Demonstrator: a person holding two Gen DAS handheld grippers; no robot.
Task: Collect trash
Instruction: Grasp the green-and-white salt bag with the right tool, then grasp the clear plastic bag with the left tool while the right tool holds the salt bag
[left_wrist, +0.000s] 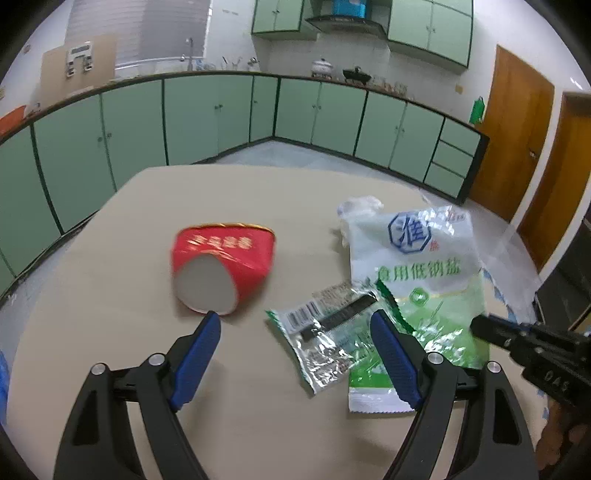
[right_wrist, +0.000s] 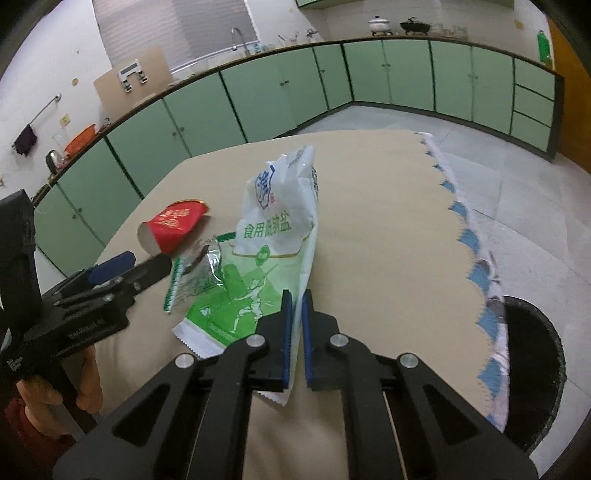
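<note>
A white and green salt bag (right_wrist: 273, 240) lies on the beige table (right_wrist: 388, 229); my right gripper (right_wrist: 296, 295) is shut on its near edge. It also shows in the left wrist view (left_wrist: 424, 266). A small silver and green wrapper (left_wrist: 325, 339) lies beside it, and shows in the right wrist view (right_wrist: 195, 273). A red paper cup (left_wrist: 221, 266) lies on its side, also in the right wrist view (right_wrist: 170, 225). My left gripper (left_wrist: 295, 321) is open just above the table, between the cup and the wrapper. A crumpled white tissue (left_wrist: 358, 210) lies behind the bag.
A black bin (right_wrist: 535, 369) stands below the table's right edge, next to a blue and white scalloped cloth (right_wrist: 480, 273). Green kitchen cabinets (left_wrist: 207, 114) run around the room. Wooden doors (left_wrist: 517, 125) are at the right.
</note>
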